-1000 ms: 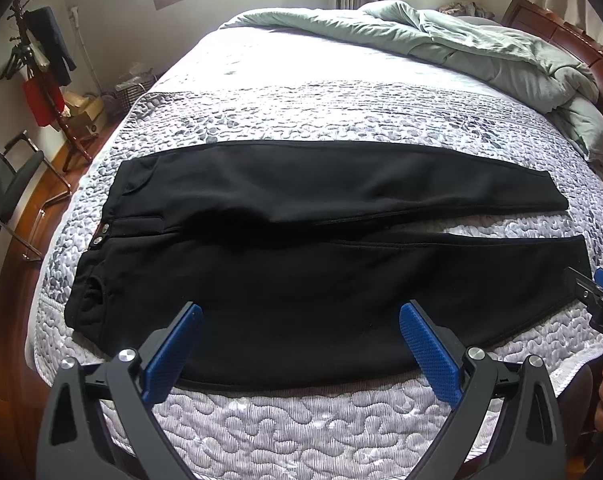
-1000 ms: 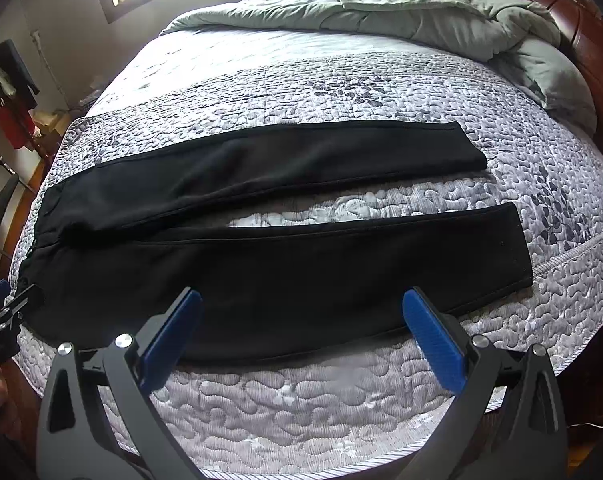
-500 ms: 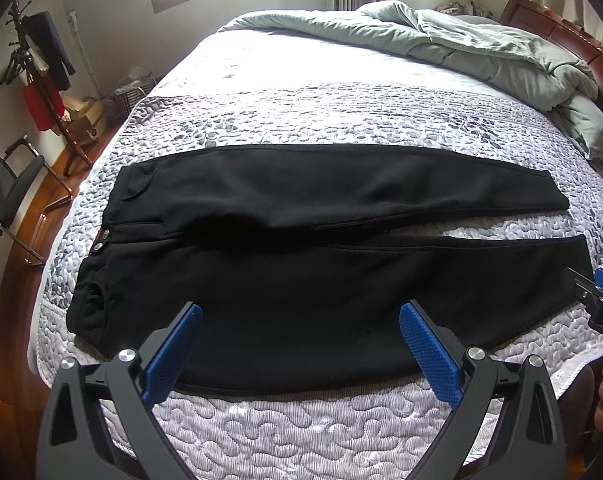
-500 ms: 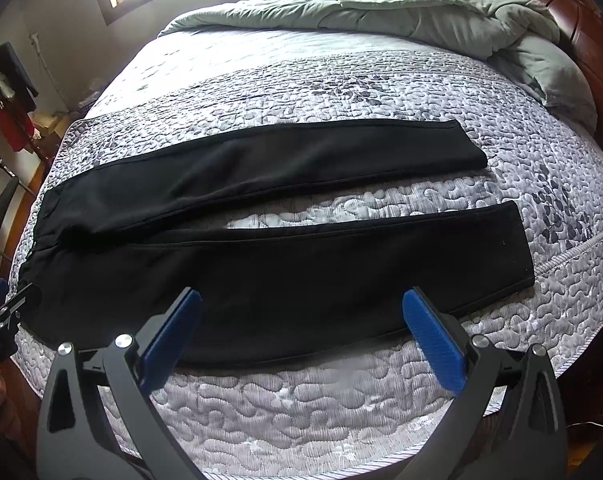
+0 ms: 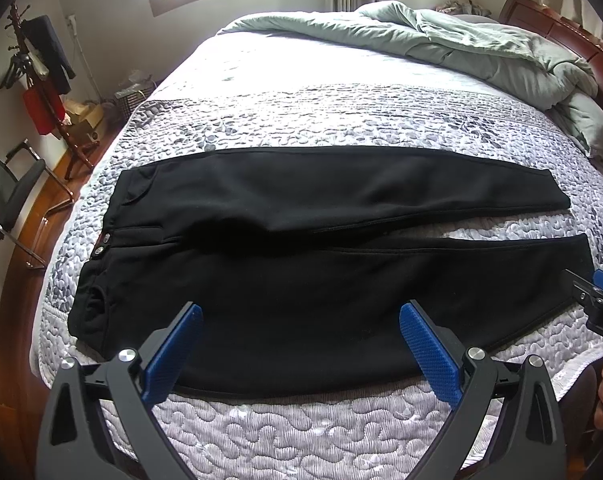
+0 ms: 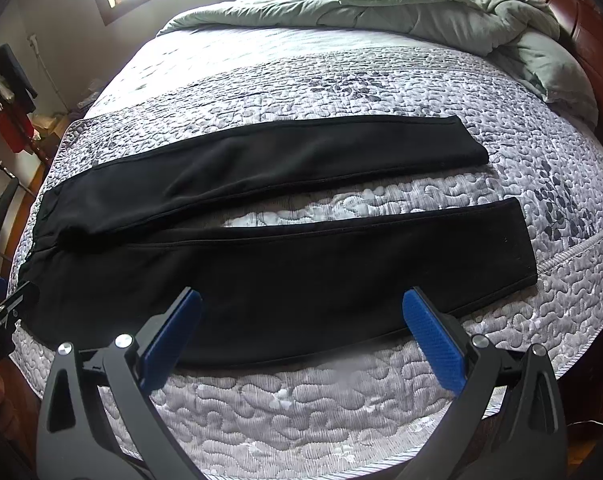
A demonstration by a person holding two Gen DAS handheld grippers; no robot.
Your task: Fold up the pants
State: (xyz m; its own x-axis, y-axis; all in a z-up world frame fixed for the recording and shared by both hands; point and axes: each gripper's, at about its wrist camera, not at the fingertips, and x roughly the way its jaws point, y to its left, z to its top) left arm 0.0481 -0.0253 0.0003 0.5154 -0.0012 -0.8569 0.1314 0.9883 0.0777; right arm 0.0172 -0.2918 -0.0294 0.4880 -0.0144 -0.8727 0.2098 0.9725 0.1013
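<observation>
Black pants lie flat and spread out on a grey patterned bedspread, waistband to the left, both legs running right with a gap between them. They also show in the right wrist view. My left gripper is open and empty, hovering above the near edge of the near leg by the hip. My right gripper is open and empty, hovering above the near leg's lower half. The right gripper's tip shows at the right edge of the left wrist view.
A rumpled green duvet lies at the bed's far end by a wooden headboard. A coat rack and a chair stand left of the bed. The bed's near edge is just below the grippers.
Both grippers have drifted back slightly from the bed, so the pants sit a little farther away. Jaws stay open. The pants have not moved.
</observation>
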